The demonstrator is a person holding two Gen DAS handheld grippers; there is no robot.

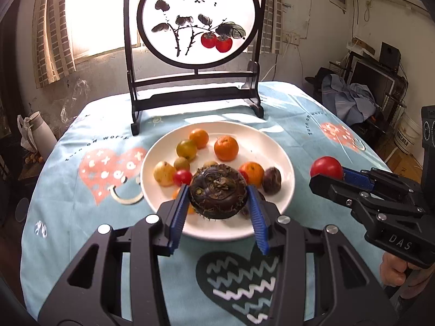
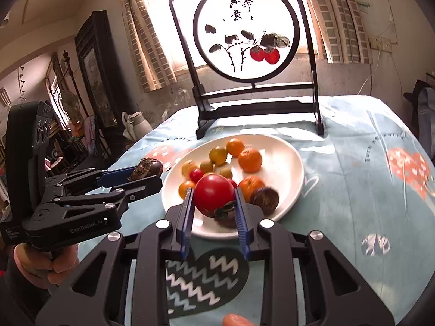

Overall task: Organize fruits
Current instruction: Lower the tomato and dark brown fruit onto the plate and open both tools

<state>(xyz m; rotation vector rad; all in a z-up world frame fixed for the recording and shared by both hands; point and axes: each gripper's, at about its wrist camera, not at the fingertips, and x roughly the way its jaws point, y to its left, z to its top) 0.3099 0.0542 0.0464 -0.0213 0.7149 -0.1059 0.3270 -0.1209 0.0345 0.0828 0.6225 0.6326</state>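
On the left, the left tongs (image 1: 218,190) were clenched on a dark, hairy-skinned round thing, a water chestnut (image 1: 218,191) by the look of it, with the blue pads pressing on both flanks. It hung above the near rim of the white plate (image 1: 282,163), clear of the fruit beneath. Just beyond those tongs lay a cherry tomato (image 1: 182,177) and a pale yellow fruit (image 1: 164,173), with three tangerines (image 1: 226,148) farther back on the plate.

Over to the right, the right tongs (image 2: 214,197) were clamped tight on a big red tomato (image 2: 214,195), stem end down towards the camera, held over the near half of the plate. Beside their right pad sat a brown passion fruit (image 2: 265,199). Behind the plate stood a framed round screen (image 2: 246,27) painted with persimmons, on the blue heart-print cloth of the worktop (image 2: 353,176).

Now, the danger! That tomato was smooth and soft-skinned, and gripped that hard it could have split, or squirted out sideways. The water chestnut was held only across its bulge, so a tilt could have rolled it free onto the plate and scattered the small fruits. And the two tongs hung near each other, so crossing paths risked a knock.
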